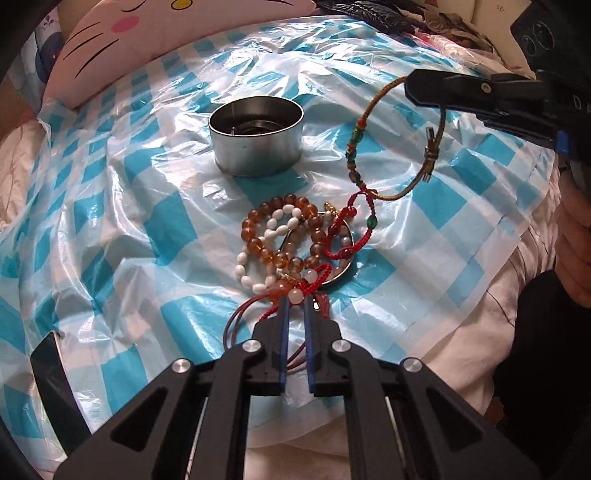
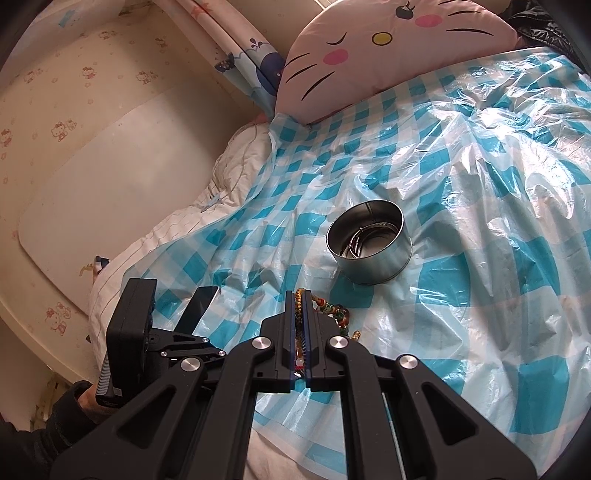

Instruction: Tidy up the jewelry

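A pile of jewelry (image 1: 295, 243) lies on the blue-checked plastic sheet: an amber bead bracelet (image 1: 280, 230), a white bead bracelet (image 1: 266, 251) and red cord pieces (image 1: 340, 236). My left gripper (image 1: 295, 301) is nearly shut on a white bead and red cord at the pile's near edge. My right gripper (image 2: 300, 295) is shut on a braided cord bracelet (image 1: 373, 147) with green beads and holds it in the air; its red tail still hangs into the pile. A round metal tin (image 1: 256, 134) stands beyond the pile, with metal bangles inside (image 2: 364, 240).
A pink cat-face pillow (image 2: 388, 48) lies at the head of the bed. A dark phone (image 1: 55, 380) lies at the sheet's left edge. A white panel (image 2: 110, 177) leans by the wall. Dark clothing (image 1: 369, 14) lies at the far side.
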`<state>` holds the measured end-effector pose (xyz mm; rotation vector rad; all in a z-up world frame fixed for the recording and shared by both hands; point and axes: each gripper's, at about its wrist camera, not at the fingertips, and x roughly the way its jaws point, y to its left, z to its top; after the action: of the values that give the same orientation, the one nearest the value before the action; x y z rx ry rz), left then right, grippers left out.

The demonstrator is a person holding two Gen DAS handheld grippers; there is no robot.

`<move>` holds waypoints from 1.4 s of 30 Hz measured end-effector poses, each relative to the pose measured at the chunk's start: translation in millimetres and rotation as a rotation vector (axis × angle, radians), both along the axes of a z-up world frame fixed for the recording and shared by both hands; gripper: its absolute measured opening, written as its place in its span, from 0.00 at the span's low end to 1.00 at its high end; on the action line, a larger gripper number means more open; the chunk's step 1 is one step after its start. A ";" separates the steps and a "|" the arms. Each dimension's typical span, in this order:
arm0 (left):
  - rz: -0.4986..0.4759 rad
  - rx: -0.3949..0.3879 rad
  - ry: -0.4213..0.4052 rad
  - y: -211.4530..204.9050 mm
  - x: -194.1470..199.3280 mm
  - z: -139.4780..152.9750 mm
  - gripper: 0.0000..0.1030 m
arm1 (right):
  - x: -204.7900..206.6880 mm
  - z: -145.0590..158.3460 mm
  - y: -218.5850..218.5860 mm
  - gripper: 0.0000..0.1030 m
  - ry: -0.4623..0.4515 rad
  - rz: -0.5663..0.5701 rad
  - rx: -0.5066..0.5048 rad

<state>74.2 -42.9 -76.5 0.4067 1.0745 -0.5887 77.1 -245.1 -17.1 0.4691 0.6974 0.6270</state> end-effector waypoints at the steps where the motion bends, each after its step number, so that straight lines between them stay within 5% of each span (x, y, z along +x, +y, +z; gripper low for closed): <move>1: 0.004 0.025 -0.007 -1.2 1.5 -2.2 0.08 | -0.4 -0.1 0.2 0.04 0.000 0.000 -0.001; 9: -0.002 0.065 0.021 -0.2 5.7 -19.2 0.08 | -0.3 -0.5 0.6 0.04 0.005 0.000 0.004; 10: -0.004 0.064 0.014 -0.2 4.5 -16.9 0.14 | -0.1 -0.6 0.6 0.04 0.005 0.000 0.004; 11: -0.004 0.068 0.000 -0.5 3.2 -14.6 0.26 | -0.3 -1.0 1.7 0.04 0.007 0.001 0.004; 12: -0.008 0.074 -0.025 -1.0 1.0 -11.8 0.51 | -0.4 -0.9 1.6 0.04 0.007 0.002 0.002; 13: -0.014 0.086 -0.051 -2.1 -0.6 -9.9 0.57 | -0.6 -1.1 1.9 0.04 0.007 0.003 0.001; 20: -0.017 0.084 -0.018 0.7 8.1 -16.0 0.57 | -0.4 -2.2 2.2 0.04 0.010 0.000 0.008; 23: -0.013 0.058 -0.001 3.1 9.3 -17.3 0.53 | 1.2 -3.2 1.1 0.04 0.018 0.001 0.014; 26: -0.009 0.045 0.020 4.6 11.2 -20.4 0.30 | 1.0 -3.5 1.6 0.04 0.017 0.001 0.017; 27: -0.005 0.047 0.030 5.3 12.4 -21.5 0.13 | 1.5 -3.5 0.6 0.04 0.017 0.000 0.017; 28: -0.001 0.050 0.031 6.0 13.3 -21.5 0.09 | 1.4 -3.7 0.4 0.04 0.016 -0.002 0.017; 34: 0.039 -0.028 0.009 16.1 11.5 1.3 0.07 | 1.5 -4.2 -1.4 0.04 0.014 -0.002 0.019; 42: 0.130 -0.253 -0.062 21.2 13.4 57.0 0.06 | -6.2 8.9 -8.2 0.04 -0.056 -0.003 0.045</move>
<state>87.6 -21.8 -19.5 0.1321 0.9451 -0.5837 70.9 -253.3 -8.2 0.4924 0.6302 0.6519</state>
